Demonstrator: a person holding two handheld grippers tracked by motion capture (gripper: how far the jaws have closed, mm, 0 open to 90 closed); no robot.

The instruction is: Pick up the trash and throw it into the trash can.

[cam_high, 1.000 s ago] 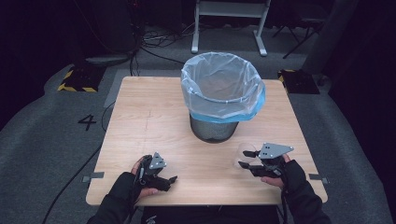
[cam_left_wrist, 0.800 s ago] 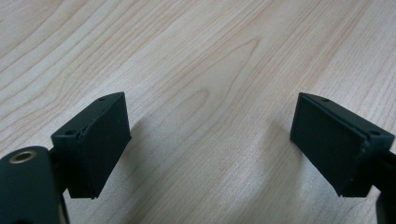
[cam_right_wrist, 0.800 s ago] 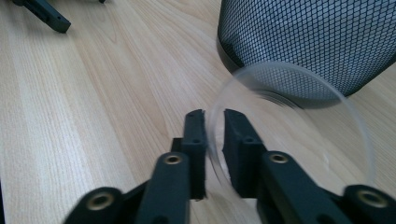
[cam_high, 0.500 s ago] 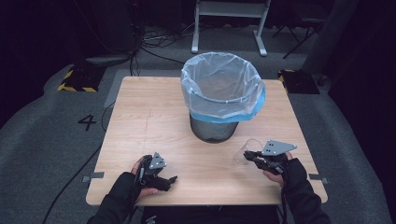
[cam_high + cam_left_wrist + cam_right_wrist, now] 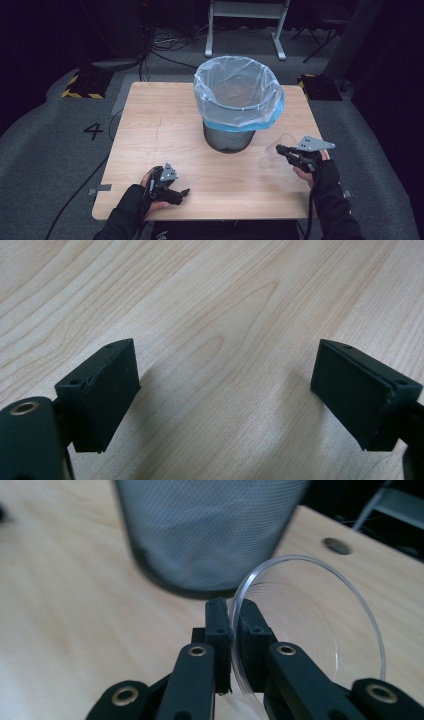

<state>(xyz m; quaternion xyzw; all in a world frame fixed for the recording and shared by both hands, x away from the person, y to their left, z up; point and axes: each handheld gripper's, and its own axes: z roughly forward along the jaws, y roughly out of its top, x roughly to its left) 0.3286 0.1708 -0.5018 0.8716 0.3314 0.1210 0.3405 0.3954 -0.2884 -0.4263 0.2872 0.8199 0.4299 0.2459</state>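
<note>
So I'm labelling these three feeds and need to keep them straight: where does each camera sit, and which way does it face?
High view: above the person's side, facing forward and down on the table, bin, both gloved hands and grippers.
Left gripper view: rides the left gripper, facing down at bare wood between open jaws.
Right gripper view: rides the right gripper, facing the mesh bin, jaws shut on a clear plastic lid.
Shared: bin and lid show in the high and right gripper views.
</note>
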